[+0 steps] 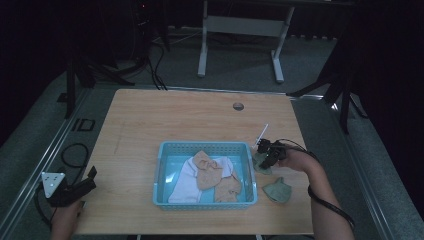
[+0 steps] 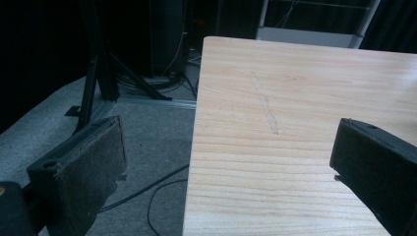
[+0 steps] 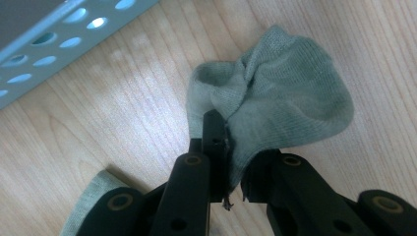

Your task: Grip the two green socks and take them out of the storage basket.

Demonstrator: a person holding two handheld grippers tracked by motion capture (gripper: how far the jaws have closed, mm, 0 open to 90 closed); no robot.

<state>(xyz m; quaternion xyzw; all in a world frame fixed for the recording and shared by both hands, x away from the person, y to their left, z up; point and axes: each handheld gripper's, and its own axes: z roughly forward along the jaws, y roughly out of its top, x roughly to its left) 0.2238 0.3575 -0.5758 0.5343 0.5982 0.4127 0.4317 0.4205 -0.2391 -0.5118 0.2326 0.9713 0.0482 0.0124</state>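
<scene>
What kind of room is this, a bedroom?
More likely a workshop or lab set up for recording: a bare wooden table on grey carpet, dark stands and cables around it, and a white desk frame behind.

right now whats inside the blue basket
Blue basket holds a white garment with tan socks lying on it; whatever lies beneath them is covered.

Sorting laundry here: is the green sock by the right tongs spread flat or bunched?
Bunched: the sock is puckered where the right tongs pinch it.
</scene>
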